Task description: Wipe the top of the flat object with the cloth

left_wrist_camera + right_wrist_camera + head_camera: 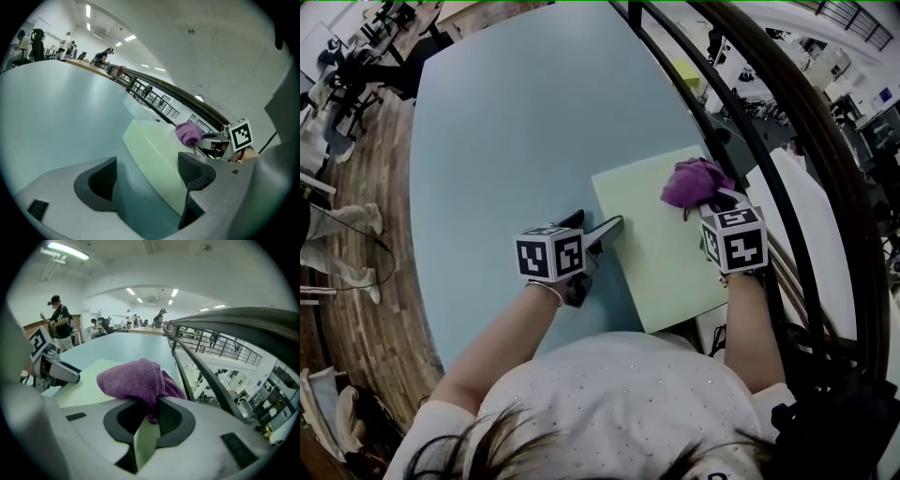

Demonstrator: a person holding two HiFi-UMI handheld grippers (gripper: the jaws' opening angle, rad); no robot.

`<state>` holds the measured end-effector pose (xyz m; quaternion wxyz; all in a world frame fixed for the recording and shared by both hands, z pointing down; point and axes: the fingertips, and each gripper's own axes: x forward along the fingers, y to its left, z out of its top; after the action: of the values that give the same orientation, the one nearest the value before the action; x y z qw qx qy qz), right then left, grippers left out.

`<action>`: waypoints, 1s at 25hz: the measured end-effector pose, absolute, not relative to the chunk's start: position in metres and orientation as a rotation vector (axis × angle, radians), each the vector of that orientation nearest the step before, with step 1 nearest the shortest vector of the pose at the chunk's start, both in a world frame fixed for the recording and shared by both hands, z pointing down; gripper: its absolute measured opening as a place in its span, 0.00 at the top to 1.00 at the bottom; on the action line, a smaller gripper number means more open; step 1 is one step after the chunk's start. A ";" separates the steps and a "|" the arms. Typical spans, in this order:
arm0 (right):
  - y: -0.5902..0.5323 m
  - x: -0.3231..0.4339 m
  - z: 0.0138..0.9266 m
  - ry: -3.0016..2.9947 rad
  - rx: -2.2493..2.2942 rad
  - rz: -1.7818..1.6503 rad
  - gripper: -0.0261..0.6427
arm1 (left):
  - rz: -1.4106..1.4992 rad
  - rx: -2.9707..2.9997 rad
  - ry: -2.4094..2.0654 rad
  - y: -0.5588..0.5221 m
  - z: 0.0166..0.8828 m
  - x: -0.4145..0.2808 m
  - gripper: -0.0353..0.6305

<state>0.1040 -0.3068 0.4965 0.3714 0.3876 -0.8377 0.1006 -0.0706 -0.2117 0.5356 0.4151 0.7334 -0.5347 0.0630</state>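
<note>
At the table's right edge: cloth on board

Against the right edge of the blue table lies the pale green board, flat. The left gripper sits at the board's left edge with its fingers apart, one over the table and one over the board, gripping nothing. The right gripper is at the board's far right corner, fingers clamped on the bunched purple cloth, which lies on the board's top.

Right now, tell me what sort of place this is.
Probably an open-plan office or lab, on an upper level: a long blue table, a dark railing overlooking desks below, and people at workstations under strip lights.
</note>
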 end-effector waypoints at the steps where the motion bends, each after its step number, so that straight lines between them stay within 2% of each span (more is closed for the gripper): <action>1: -0.310 0.112 0.495 -2.140 1.025 0.268 0.89 | 0.159 1.842 -1.341 -0.212 0.534 -0.071 0.34; 6: -0.321 0.140 0.492 -2.132 1.160 0.326 0.89 | 0.160 1.842 -1.331 -0.213 0.534 -0.070 0.34; 10: -0.318 0.134 0.480 -2.181 1.158 0.300 0.89 | 0.154 1.844 -1.328 -0.212 0.531 -0.070 0.34; 13: -0.292 0.094 0.465 -2.347 0.950 0.295 0.89 | 0.168 1.847 -1.326 -0.213 0.534 -0.073 0.34; 16: -0.239 0.034 0.460 -2.505 0.534 0.362 0.89 | 0.168 1.847 -1.328 -0.214 0.536 -0.077 0.34; 20: -0.164 -0.016 0.466 -2.528 0.083 0.273 0.89 | 0.172 1.847 -1.313 -0.212 0.537 -0.073 0.34; 25: -0.155 -0.020 0.484 -2.456 0.071 0.232 0.89 | 0.185 1.846 -1.331 -0.211 0.535 -0.070 0.34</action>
<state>-0.0198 -0.1546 0.4838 0.3303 0.0271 -0.9393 0.0887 -0.0700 -0.2115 0.5346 0.4161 0.7350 -0.5302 0.0736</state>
